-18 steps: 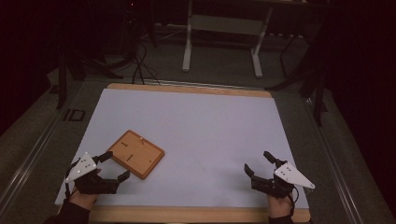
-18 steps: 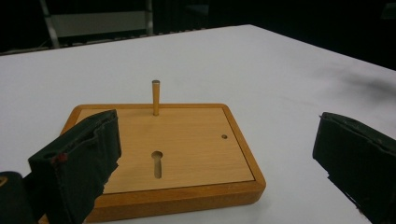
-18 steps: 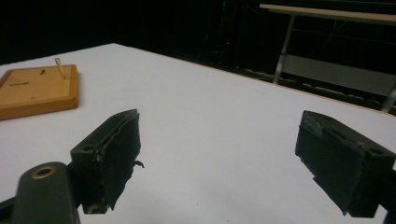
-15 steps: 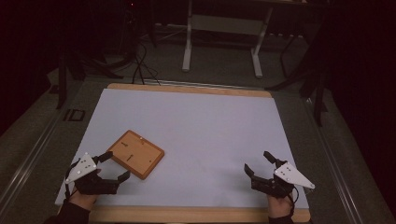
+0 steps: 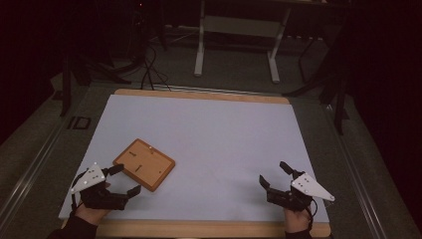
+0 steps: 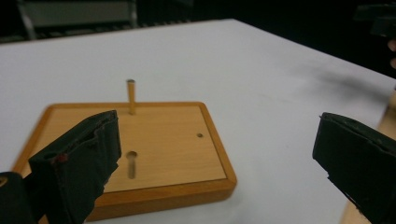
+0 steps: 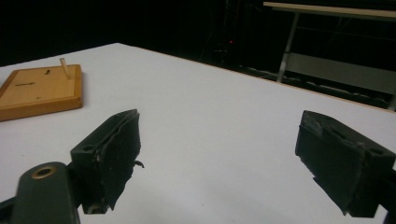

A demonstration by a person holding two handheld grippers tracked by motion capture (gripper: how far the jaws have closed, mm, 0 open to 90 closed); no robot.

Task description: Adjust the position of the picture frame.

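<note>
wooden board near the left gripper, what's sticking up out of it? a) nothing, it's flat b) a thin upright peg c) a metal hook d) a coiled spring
b: in the left gripper view a single thin peg stands upright from the far part of the wooden board, which also has a keyhole-shaped slot and a small hole; the right gripper view shows the peg rising from the board too.

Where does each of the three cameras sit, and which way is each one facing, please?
High view: above the near edge, looking forward and down on the white table; both hands, left gripper and right gripper.
Left gripper view: between its open jaws, facing the wooden board and its peg.
Right gripper view: between open jaws, across the table.
All share the board.
</note>
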